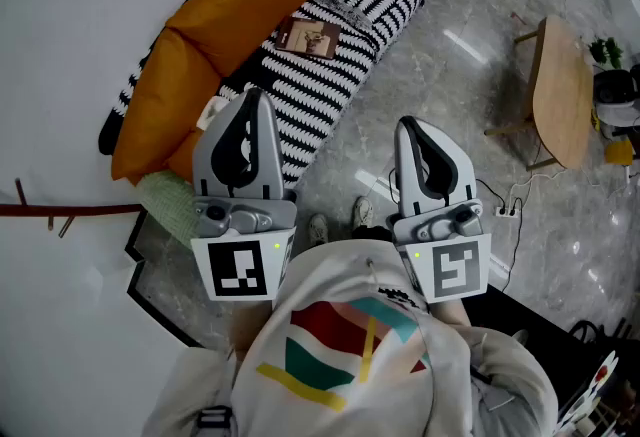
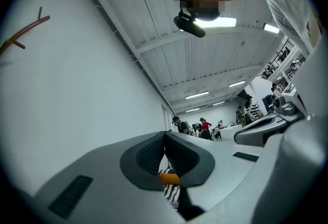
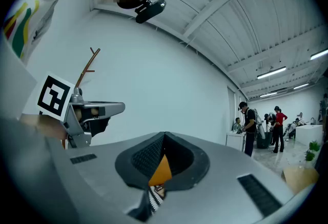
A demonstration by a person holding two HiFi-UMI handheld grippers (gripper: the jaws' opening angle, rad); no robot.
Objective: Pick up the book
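Plainly, the main risk is arriving with the jaws closed: both the left gripper [image 1: 255, 97] and the right gripper [image 1: 408, 125] are clenched tight on nothing, and closed tips would only shove the book [image 1: 310, 37] across the soft striped seat cover [image 1: 330, 95] or toward the orange back cushions [image 1: 230, 15]. Lying flat, it also offers little edge to bite. The book rests on the sofa seat, well apart from both grippers, ahead of them and nearer the left one's line.

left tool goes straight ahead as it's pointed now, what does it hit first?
Left tool probably meets the striped sofa cover first, or the orange back cushion above it; depth unclear. The book lies off that line.
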